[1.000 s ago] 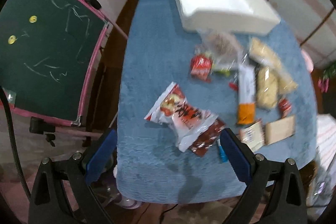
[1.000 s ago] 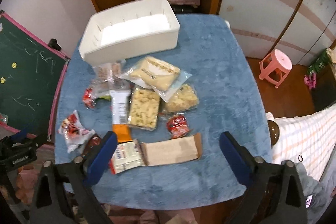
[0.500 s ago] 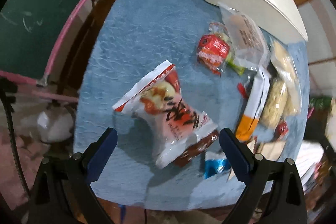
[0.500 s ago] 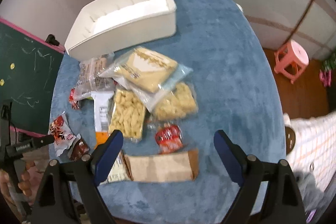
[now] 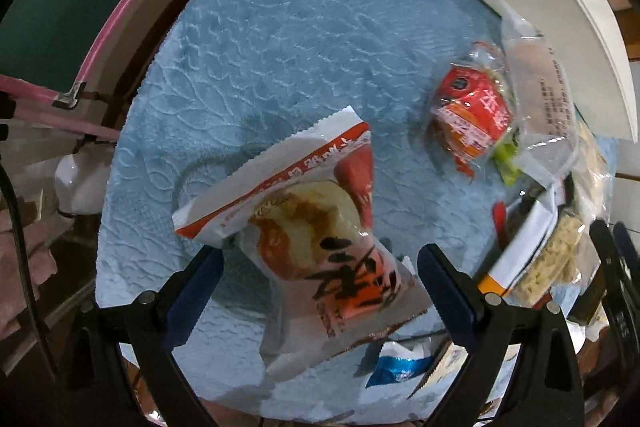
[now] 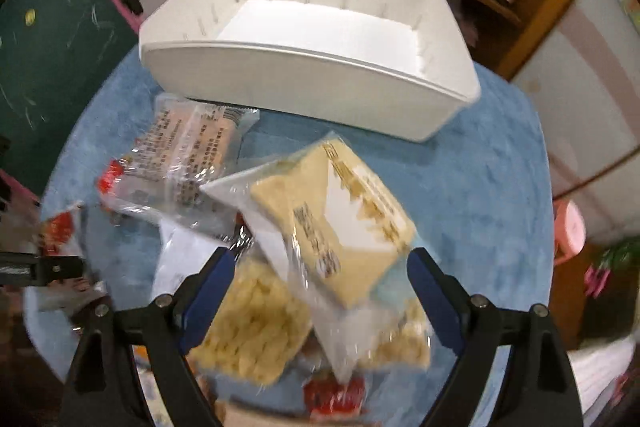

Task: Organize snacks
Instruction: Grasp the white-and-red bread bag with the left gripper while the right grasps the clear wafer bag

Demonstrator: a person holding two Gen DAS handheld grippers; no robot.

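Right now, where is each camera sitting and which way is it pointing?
Left wrist: on the left tongs, looking down at a red-and-white snack bag between its open blue fingers.
Right wrist: on the right tongs, aimed at a clear pack of pale crackers with the white bin beyond; fingers open.
Shared: the white bin and the blue tablecloth.

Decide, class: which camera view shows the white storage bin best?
The right wrist view: the white storage bin appears whole there, with its open top, slotted inner wall and bare floor visible behind the snacks. The left wrist view catches only one corner and outer wall at the frame's top right edge.
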